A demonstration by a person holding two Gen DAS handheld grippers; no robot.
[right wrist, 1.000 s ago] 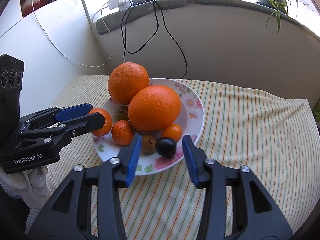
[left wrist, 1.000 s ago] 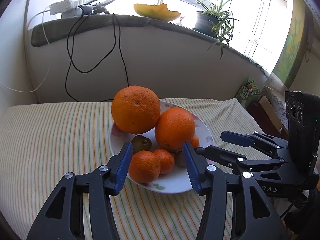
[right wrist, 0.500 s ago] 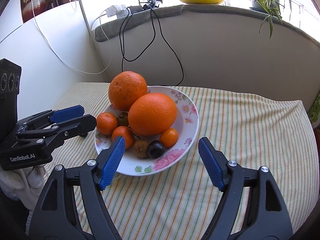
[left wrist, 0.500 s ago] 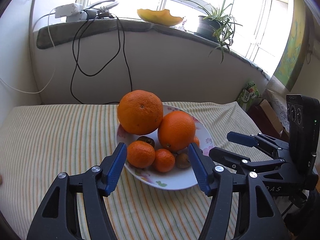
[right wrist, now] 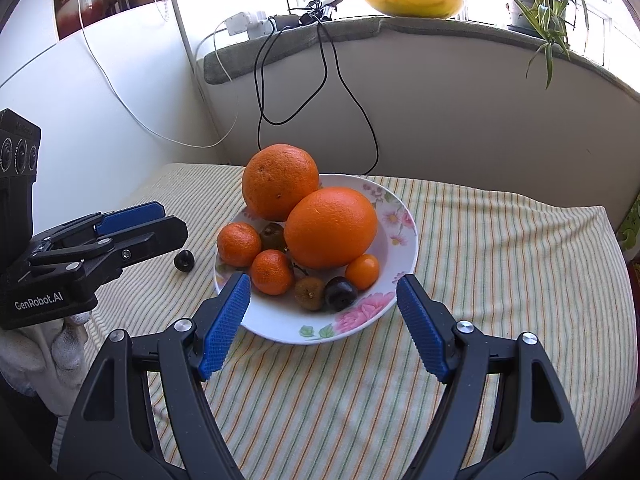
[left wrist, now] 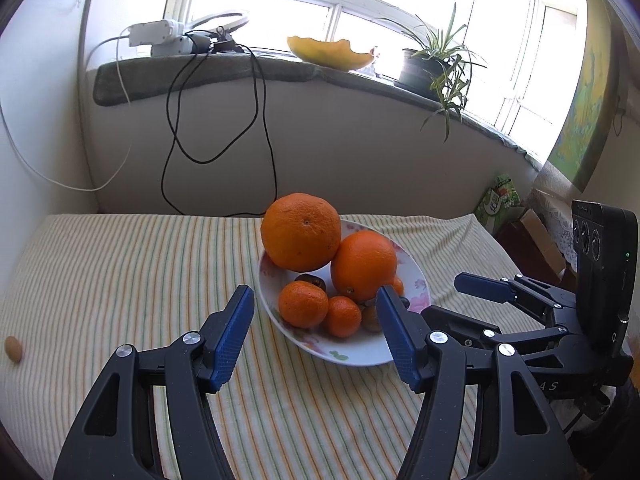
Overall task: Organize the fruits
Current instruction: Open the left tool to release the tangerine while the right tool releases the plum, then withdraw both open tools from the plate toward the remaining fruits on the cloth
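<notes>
A flowered white plate [left wrist: 360,360] [right wrist: 280,328] on the striped tablecloth holds two big oranges [left wrist: 301,232] [right wrist: 331,227], two mandarins [left wrist: 303,304] [right wrist: 272,272], a kumquat [right wrist: 362,272], a brown kiwi [right wrist: 310,294] and a dark plum [right wrist: 340,294]. My left gripper [left wrist: 314,296] [right wrist: 172,220] hovers open just short of the plate's near left rim, nothing between its pads. My right gripper [right wrist: 323,284] [left wrist: 444,298] stands wide open before the near rim, also holding nothing. A small dark fruit [right wrist: 184,260] lies on the cloth left of the plate. A loose kumquat [left wrist: 13,349] lies far left.
The striped tablecloth [left wrist: 120,272] runs back to a curved wall with hanging black cables [left wrist: 224,128]. The sill above carries a power strip, a yellow rind and a potted plant [left wrist: 432,68]. Boxes and a green packet [left wrist: 500,200] sit past the table's right edge.
Both grippers have opened wider and drawn back from the plate. The mandarin that was between the left jaws and the small fruits between the right jaws now lie free in the plate.
</notes>
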